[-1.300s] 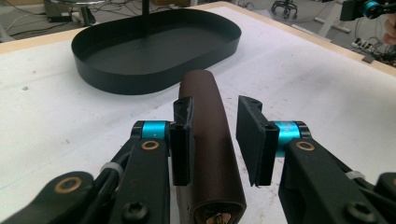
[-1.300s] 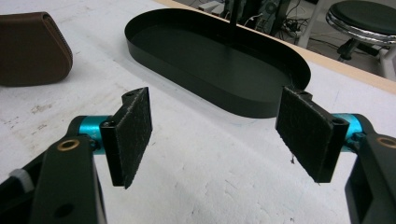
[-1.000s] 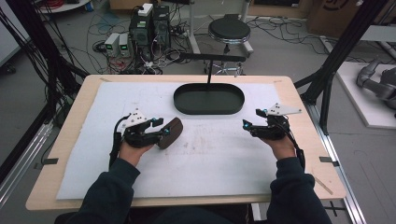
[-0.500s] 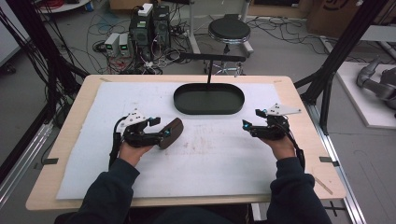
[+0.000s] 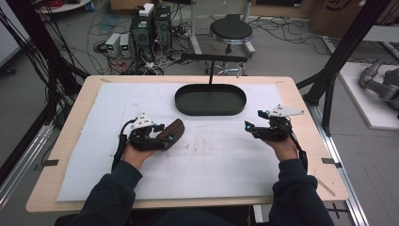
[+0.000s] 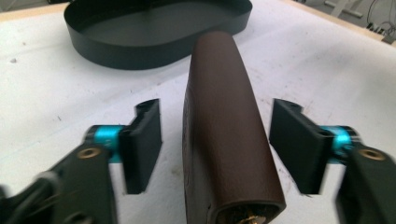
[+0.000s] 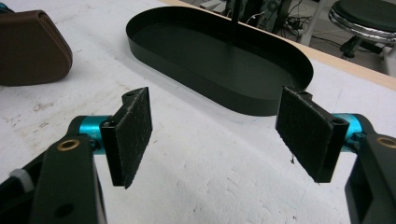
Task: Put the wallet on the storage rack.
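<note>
- Since the earlier high view little has shifted: the brown case point(image 5: 171, 133) lies on the same patch of the white mat point(image 5: 211, 160), and both hands sit where they were; the left hand-held gripper's point(image 5: 165, 136) jaws have just been closing in a little around the case.
- That case is a long, rounded leather-like pouch lying on its narrow edge; in the high view its long axis runs from about 8 o'clock up toward 2 o'clock, the far end aimed at the black tray point(image 5: 210, 109).
- Seen in the left gripper view, the case point(image 6: 223, 126) stands between the two pads with a gap of mat on each side, so the left hand-held gripper point(image 6: 215, 142) is spread around it and not pinching.
- The right hand-held gripper point(image 7: 219, 135) is spread wide with nothing but mat between its pads; it points toward 9 o'clock in the high view point(image 5: 250, 127).
- The tray point(image 7: 261, 100) lies at 12 o'clock on the surface, near the far edge, well apart from the case.
- Open mat lies between the two hands and toward 6 o'clock; the wooden edge of the surface point(image 5: 75, 113) borders the mat all round.
- Both forearms come in from 6 o'clock, sleeves dark, each hand wrapped round its gripper body, held low over the mat.
</note>
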The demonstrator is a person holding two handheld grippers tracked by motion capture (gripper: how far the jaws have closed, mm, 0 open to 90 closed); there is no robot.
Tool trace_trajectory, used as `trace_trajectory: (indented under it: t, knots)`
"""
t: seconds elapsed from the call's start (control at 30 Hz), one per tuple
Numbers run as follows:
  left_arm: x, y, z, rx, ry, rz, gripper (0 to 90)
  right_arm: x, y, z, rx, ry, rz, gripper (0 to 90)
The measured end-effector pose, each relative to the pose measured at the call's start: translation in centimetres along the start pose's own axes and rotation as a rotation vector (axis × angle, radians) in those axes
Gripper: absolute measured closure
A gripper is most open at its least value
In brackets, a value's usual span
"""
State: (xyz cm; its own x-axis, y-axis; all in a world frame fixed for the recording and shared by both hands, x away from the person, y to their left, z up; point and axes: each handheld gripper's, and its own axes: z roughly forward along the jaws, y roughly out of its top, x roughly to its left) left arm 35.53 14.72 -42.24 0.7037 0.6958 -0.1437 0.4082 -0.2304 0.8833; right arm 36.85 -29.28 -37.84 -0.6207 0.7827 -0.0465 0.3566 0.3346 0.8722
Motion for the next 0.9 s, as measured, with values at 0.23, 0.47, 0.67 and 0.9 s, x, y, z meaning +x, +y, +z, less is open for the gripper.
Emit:
trace_trajectory:
  t: [0.23,0.47,0.67,0.9]
  knots:
    - [0.0,0.4,-0.1,-0.007,-0.012,0.013,63.1,-0.3,-0.1,-0.2,-0.009,-0.001,0.008,27.5]
    - [0.3,2.6,0.6,-0.069,-0.032,0.020,63.7,-0.5,0.0,-0.5,-0.030,-0.001,0.024,27.7]
    - [0.6,6.5,2.1,-0.113,-0.061,0.067,63.8,-0.8,0.0,-0.7,-0.038,-0.005,0.036,27.7]
    - [1.8,10.3,5.2,-0.126,-0.091,0.086,63.9,-1.3,-0.1,-1.0,-0.049,-0.010,0.054,27.7]
